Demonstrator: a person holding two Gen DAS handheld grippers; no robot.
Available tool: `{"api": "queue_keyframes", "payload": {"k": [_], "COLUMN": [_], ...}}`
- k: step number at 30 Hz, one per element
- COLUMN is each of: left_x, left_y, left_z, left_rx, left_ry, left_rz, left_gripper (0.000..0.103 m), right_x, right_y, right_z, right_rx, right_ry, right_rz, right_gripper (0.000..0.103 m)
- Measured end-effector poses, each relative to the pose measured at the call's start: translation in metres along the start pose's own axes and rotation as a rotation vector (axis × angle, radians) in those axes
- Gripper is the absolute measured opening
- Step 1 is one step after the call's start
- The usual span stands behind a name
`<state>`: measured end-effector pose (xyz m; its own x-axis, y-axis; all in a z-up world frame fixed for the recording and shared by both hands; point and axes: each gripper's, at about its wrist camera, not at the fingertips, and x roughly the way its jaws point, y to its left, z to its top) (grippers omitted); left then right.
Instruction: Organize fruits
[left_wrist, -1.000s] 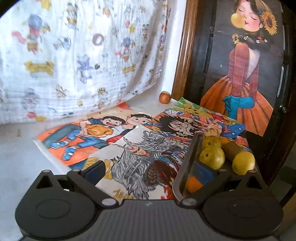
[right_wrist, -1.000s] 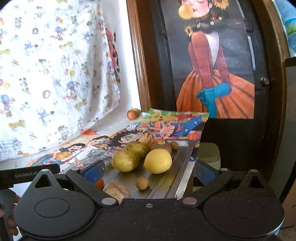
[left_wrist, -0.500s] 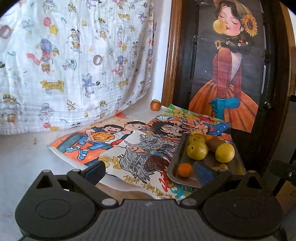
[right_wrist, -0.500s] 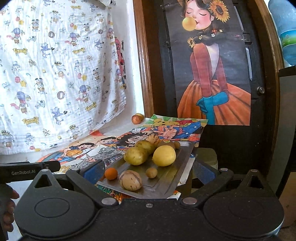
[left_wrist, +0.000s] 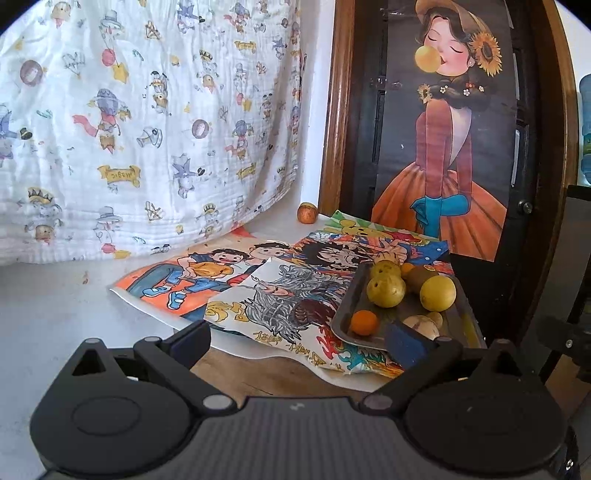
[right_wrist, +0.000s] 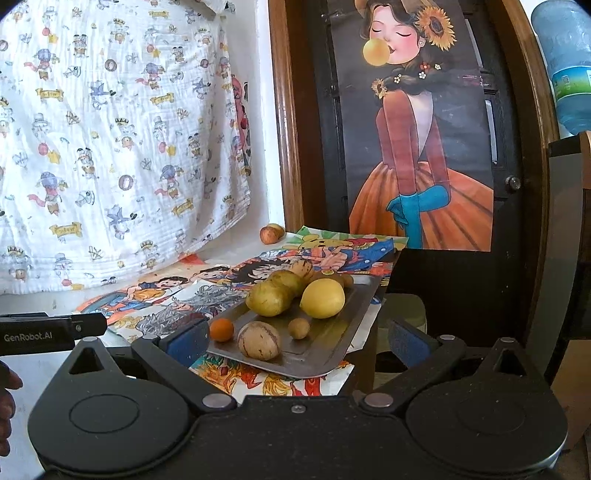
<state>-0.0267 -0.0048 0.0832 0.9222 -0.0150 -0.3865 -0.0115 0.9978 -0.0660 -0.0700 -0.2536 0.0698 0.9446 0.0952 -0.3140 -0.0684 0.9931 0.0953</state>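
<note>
A metal tray (right_wrist: 332, 341) (left_wrist: 345, 314) lies on the cartoon posters at the table's right end. It holds a lemon (right_wrist: 322, 298) (left_wrist: 437, 293), greenish-yellow fruits (right_wrist: 269, 298) (left_wrist: 385, 291), a small orange (right_wrist: 221, 329) (left_wrist: 364, 322), a striped pale melon (right_wrist: 258, 340), a small brown fruit (right_wrist: 298, 328) and others behind. One reddish fruit (left_wrist: 307, 213) (right_wrist: 271, 233) sits alone by the wooden frame at the back. My left gripper (left_wrist: 299, 338) is open, short of the table's edge. My right gripper (right_wrist: 295, 341) is open, its fingers either side of the tray's near end, holding nothing.
Colourful posters (left_wrist: 207, 273) cover the white table (left_wrist: 55, 306). A printed cloth (left_wrist: 129, 129) hangs behind. A dark cabinet with a painted girl (right_wrist: 417, 155) stands at the right. A person's hand (right_wrist: 5, 384) and the left gripper's body (right_wrist: 48, 332) show at the right view's left edge.
Both grippers have drawn back from the tray, so more of the table and the whole tray now show. The fruits have not moved. Both stay open.
</note>
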Motion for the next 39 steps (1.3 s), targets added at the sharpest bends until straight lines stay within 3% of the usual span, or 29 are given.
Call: {"api": "queue_keyframes", "payload": {"k": [39], "left_x": [0.051], "left_y": [0.022], "left_z": [-0.020], "left_rx": [-0.020], "left_ry": [0.098], "left_rz": [0.002], "left_gripper": [0.103], "right_x": [0.052], "right_y": [0.003], "right_z": [-0.016], "right_rx": [0.000], "right_ry": [0.105], "right_rz": [0.007], "right_gripper": [0.102]}}
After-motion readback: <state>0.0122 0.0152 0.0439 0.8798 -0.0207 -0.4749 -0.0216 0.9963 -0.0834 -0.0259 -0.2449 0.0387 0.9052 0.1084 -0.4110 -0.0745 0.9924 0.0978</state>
